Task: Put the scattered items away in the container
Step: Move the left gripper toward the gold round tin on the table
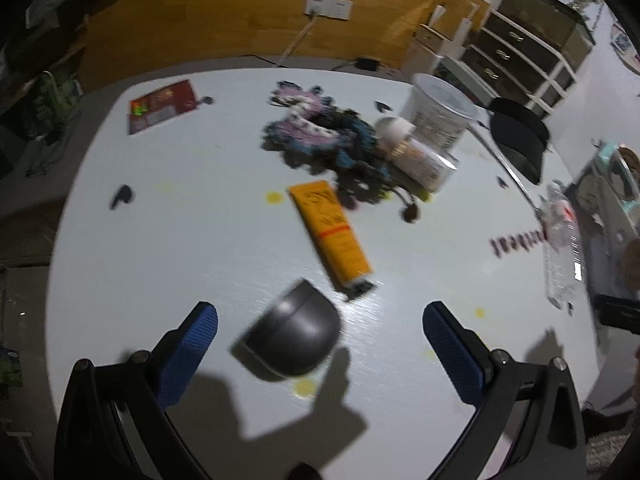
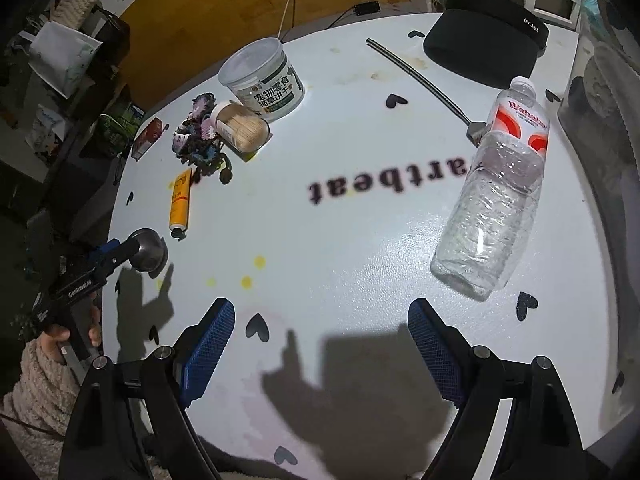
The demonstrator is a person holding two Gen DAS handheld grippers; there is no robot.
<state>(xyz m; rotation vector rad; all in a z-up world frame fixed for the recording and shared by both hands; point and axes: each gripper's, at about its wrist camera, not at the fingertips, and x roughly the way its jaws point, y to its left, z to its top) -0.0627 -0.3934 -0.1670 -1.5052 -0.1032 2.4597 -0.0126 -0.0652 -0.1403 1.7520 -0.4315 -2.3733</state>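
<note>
Left hand-held gripper (image 1: 320, 332) and right hand-held gripper (image 2: 322, 336) (both agape), one orange tube (image 1: 330, 232), one bottle (image 2: 496, 196).

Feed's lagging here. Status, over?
Both grippers open, left gripper over the grey case, right gripper empty. Tub across table, orange tube between.

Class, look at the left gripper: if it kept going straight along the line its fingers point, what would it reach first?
Most likely the dark grey rounded case, lying between the open fingers of the left gripper; depth is hard to judge.

clear plastic bottle (image 2: 496, 184) (crinkled), glossy table (image 2: 320, 240)
</note>
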